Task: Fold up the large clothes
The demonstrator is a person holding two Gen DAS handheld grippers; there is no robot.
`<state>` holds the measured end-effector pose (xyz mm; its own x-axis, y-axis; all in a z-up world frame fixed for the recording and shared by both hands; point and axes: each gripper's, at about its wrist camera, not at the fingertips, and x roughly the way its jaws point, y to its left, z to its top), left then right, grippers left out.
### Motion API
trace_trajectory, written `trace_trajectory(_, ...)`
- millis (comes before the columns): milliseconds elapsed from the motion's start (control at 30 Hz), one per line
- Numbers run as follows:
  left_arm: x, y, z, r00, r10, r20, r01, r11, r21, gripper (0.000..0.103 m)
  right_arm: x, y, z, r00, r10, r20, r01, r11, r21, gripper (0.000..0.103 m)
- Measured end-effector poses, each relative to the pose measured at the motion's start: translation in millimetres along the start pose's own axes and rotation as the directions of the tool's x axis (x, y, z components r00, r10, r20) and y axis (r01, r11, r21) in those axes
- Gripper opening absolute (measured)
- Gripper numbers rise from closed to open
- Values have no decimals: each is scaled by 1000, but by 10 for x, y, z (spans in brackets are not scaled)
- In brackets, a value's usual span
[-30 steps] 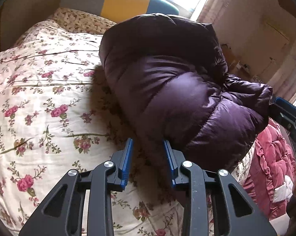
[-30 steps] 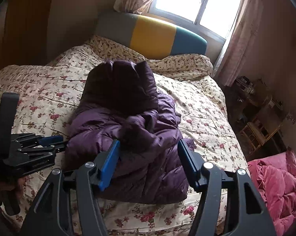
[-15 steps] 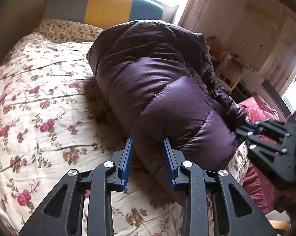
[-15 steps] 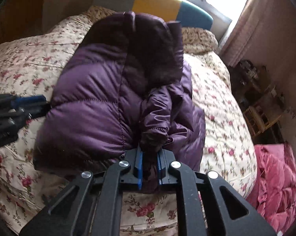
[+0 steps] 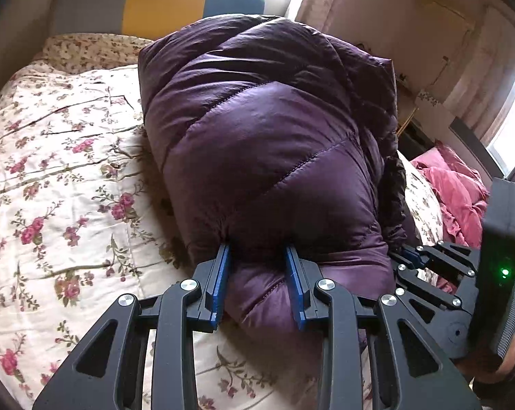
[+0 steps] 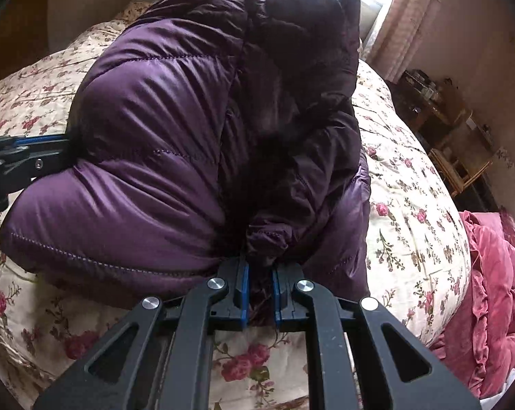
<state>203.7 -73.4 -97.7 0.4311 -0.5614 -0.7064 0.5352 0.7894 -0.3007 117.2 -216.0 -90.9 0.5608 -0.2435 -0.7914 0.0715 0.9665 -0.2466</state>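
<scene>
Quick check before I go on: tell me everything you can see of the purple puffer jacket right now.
The purple puffer jacket is a glossy, quilted, down-looking coat, folded into a thick bundle lying on the floral bedspread. Darker fabric, maybe lining or hood, runs along one side. Its near edge bulges between the fingers of the left gripper, which press into it. The right gripper is shut on a bunched fold, perhaps a cuff, at the near end.

- The left claw (image 5: 257,280) sits at 6 o'clock, its blue pads pressed against a bulge at the near end of the purple puffer jacket (image 5: 267,143).
- The jacket lies bundled on a floral bedspread (image 5: 62,171).
- The right claw (image 5: 407,259) touches the jacket's edge at 4 o'clock.
</scene>
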Motion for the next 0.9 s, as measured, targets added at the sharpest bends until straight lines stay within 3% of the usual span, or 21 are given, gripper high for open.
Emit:
trace_trajectory(233,-120,31,28,1000,13,12,-13,1000,-13,31,-212,-22,84,1000,-4,18,4,1000,16,15)
trace_trajectory(300,-166,26,17,1000,19,22,-19,1000,-15,31,-285,-47,112,1000,-7,30,6,1000,18,20)
trace_trajectory(367,-213,27,4,999,22,28,-21,1000,-22,31,-374,-66,132,999,-20,44,19,1000,20,34)
trace_trajectory(433,-257,48,-4,999,22,35,-21,999,-30,31,-462,-86,148,998,-21,59,19,1000,19,35)
trace_trajectory(500,-303,85,-4,999,18,42,-16,999,-43,31,-573,-104,184,997,-27,75,26,999,22,42)
trace_trajectory(667,-413,156,3,998,23,64,-20,998,-62,31,-768,-74,267,993,-31,116,29,999,23,48)
trace_trajectory(900,-592,345,103,991,58,117,-43,991,-123,31,-945,44,525,982,-60,178,57,998,24,47)
